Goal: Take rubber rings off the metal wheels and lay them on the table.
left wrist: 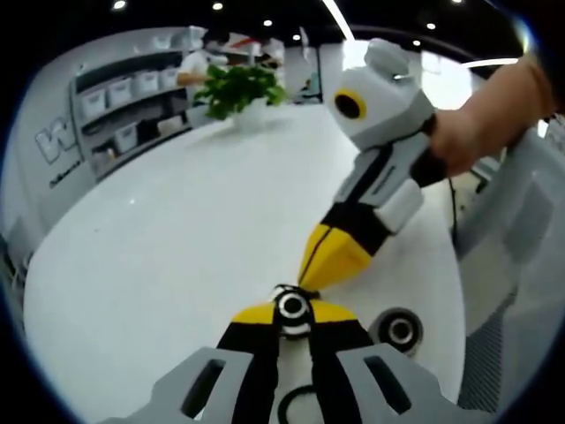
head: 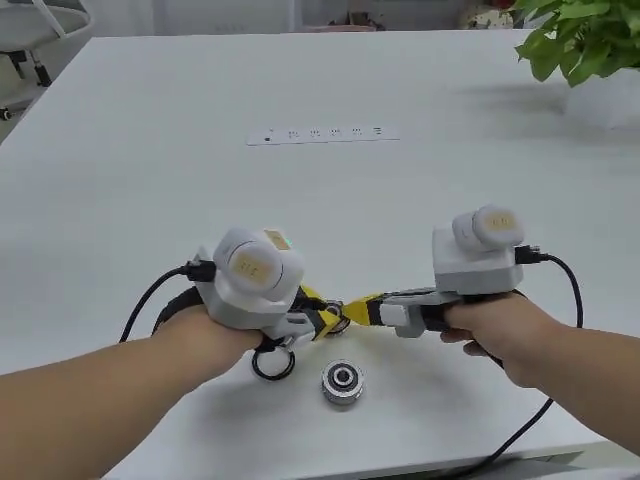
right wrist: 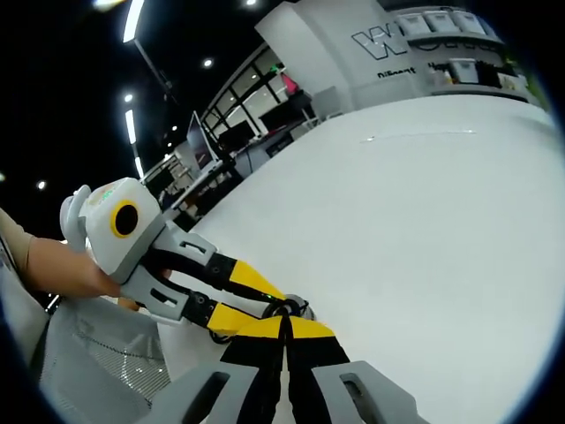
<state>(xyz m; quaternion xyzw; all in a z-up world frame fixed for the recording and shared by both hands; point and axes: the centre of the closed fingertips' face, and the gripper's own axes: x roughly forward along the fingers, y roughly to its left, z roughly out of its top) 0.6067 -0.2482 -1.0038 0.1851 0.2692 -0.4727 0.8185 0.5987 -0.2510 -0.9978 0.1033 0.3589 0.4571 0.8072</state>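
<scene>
Nearest me, at the lower middle of the head view, a bare metal wheel [head: 342, 382] lies flat on the table [head: 180, 150]. A loose black rubber ring [head: 272, 362] lies just to its left. I take that pair as done.

Just above them, the two grippers meet tip to tip. The left tongs [head: 328, 318] are pinching a second metal wheel [left wrist: 292, 306] and holding it clear of the table. Its dark outer edge looks to me like a ring still seated. The right tongs [right wrist: 284, 325] come in from the other side, pressed together, with their yellow tips touching that wheel's rim. Whether they have any rubber nipped between them I cannot tell.

I expect the wheel to be hard, dense for its size and smooth, so it could twist or slip in the grip. I would keep it clamped across its flat faces, off the rubber. The ring should be light, soft and stretchy, and it will cling in its groove. I would catch it at one spot on the outer lip and peel it sideways over the flange rather than pull straight.

Farther up the table sits a white power strip [head: 322, 134]. A potted plant [head: 585, 35] stands at the upper right.
</scene>
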